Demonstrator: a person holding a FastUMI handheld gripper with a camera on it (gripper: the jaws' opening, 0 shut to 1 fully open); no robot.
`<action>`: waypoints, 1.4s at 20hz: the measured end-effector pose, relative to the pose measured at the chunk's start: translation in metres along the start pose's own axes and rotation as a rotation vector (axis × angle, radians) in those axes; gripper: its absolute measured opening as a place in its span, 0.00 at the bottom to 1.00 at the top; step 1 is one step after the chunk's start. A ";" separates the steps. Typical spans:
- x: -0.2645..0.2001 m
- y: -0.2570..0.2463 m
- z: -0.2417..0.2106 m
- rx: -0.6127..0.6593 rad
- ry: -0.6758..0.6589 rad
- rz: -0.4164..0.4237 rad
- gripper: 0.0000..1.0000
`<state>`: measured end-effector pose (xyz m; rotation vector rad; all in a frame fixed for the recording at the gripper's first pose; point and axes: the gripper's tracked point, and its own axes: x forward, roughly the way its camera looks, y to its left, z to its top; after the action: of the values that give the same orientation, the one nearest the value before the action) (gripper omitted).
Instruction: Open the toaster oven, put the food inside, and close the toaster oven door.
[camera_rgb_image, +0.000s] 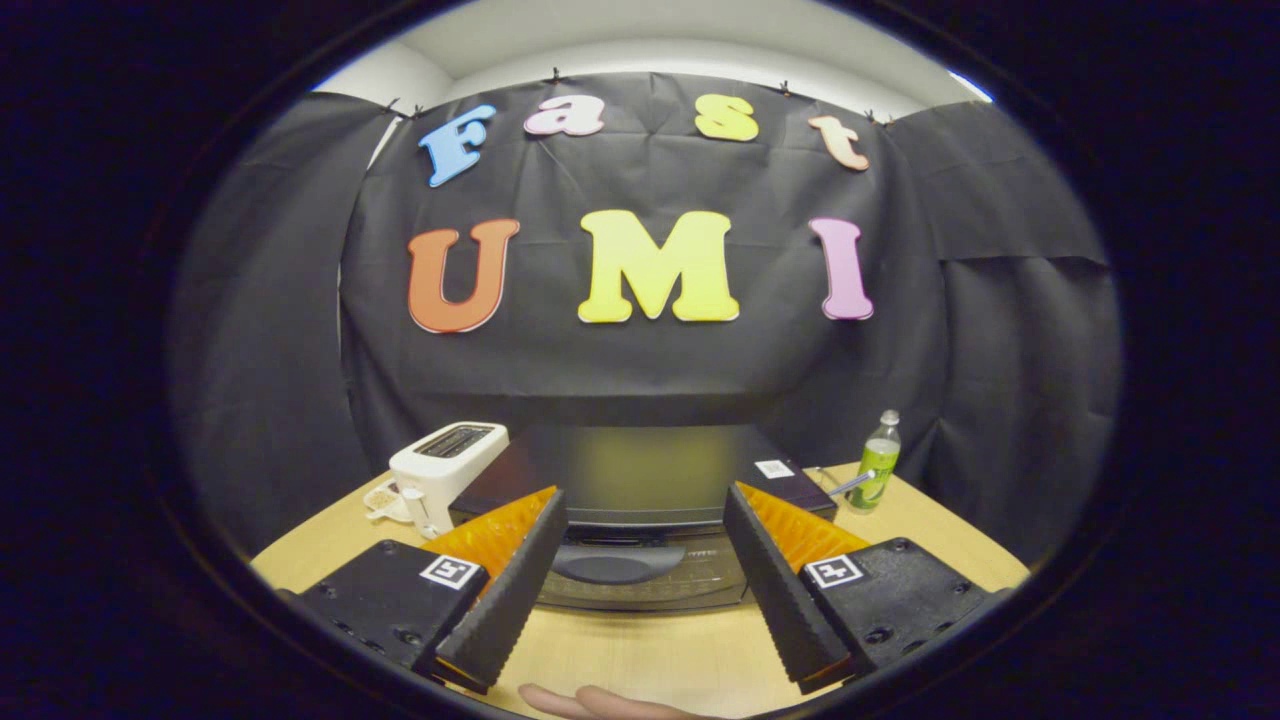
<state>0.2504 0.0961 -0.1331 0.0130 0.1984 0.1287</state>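
A black toaster oven (640, 465) stands on the wooden table just ahead of me, seen from above, its front (650, 580) facing me between the fingers. I cannot tell whether its door is down. My gripper (645, 495) is open, its fingers (500, 600) spread wide on either side of the oven's front and holding nothing. A small dish (383, 498) with something pale in it sits by the left side of a white toaster.
The white toaster (445, 470) stands left of the oven. A green bottle (877, 462) and a metal utensil (850, 484) are to its right. A person's fingers (590, 703) rest on the table (640, 655) near me. Black cloth walls close the booth behind.
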 end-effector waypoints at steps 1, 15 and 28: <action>0.010 0.003 -0.006 0.006 0.011 0.013 1.00; 0.052 0.013 -0.050 -0.039 0.131 0.013 1.00; -0.004 0.013 -0.081 -0.006 0.168 0.044 1.00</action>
<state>0.2288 0.1081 -0.2116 0.0005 0.3654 0.1747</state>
